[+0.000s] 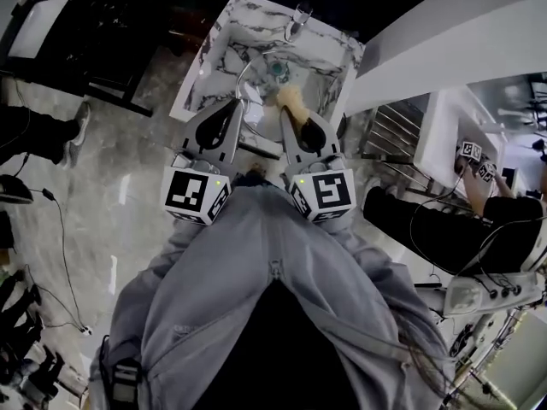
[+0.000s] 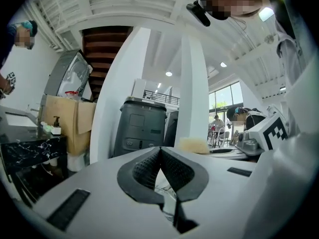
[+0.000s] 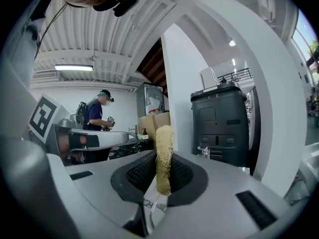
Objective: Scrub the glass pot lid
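On the far left of the head view, a shoe (image 1: 81, 120) stands on the shiny floor (image 1: 128, 169); next comes the left tool (image 2: 159, 151), held out flat in front of the person; its two black pads are pressed together and there is nothing between them.

Just past the tips of both tools is the white and grey marble bench (image 1: 248, 11) with a sink (image 1: 218, 54) in it; the glass pot lid (image 1: 255, 88) lies down in the sink, and its knob (image 1: 278, 73) shows near the middle; a tap (image 1: 299, 14) stands at the far edge of the sink; neither tool touches the lid.

The right tool (image 3: 160, 158) is just beside the left one; it pinches a yellow scrubby sponge (image 1: 291, 99); the sponge stands up between the pads and sticks out past the tips, over the sink; in the right gripper view a big dark grey bin (image 3: 222, 123) stands behind it.

On the far right of the head view, another person (image 1: 504, 220) in black is by a white bench (image 1: 444, 118).
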`<state>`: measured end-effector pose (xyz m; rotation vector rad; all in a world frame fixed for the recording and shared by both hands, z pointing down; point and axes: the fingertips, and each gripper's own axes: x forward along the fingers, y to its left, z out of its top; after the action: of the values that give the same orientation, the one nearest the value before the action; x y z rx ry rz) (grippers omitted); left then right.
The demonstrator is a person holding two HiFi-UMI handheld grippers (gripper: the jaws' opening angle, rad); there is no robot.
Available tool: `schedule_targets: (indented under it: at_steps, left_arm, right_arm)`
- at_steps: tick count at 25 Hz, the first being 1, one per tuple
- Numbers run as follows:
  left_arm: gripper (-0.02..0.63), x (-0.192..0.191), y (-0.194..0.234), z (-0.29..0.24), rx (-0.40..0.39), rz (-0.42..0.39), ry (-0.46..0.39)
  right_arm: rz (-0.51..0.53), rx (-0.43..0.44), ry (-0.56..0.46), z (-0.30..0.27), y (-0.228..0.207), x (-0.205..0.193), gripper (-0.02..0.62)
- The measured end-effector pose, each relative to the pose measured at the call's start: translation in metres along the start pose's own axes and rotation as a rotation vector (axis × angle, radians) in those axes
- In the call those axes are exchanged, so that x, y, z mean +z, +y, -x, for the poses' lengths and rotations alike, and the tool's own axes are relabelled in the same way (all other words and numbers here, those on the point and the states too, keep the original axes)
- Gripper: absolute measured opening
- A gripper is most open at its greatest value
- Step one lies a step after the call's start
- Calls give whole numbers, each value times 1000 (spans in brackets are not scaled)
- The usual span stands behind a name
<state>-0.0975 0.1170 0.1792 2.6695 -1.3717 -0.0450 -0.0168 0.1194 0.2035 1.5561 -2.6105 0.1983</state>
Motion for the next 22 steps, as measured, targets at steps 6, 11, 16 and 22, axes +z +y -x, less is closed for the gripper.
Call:
schedule_targets:
  at_steps: [6, 11, 16, 22]
  left_arm:
    - [15, 1, -11, -33, -78, -31, 31]
    - [15, -5, -14, -59, -115, -60, 64]
    - [15, -1, -8, -87, -160, -86, 76]
    - [15, -6, 13, -113, -220, -87, 128]
  right_arm:
    - [-54, -73, -19, 9, -34, 2, 55]
    - [-94, -144, -41, 10, -62, 3, 55]
    - [-109, -207, -26, -3, -85, 0, 55]
    - [-145, -256, 3, -31, -93, -4, 54]
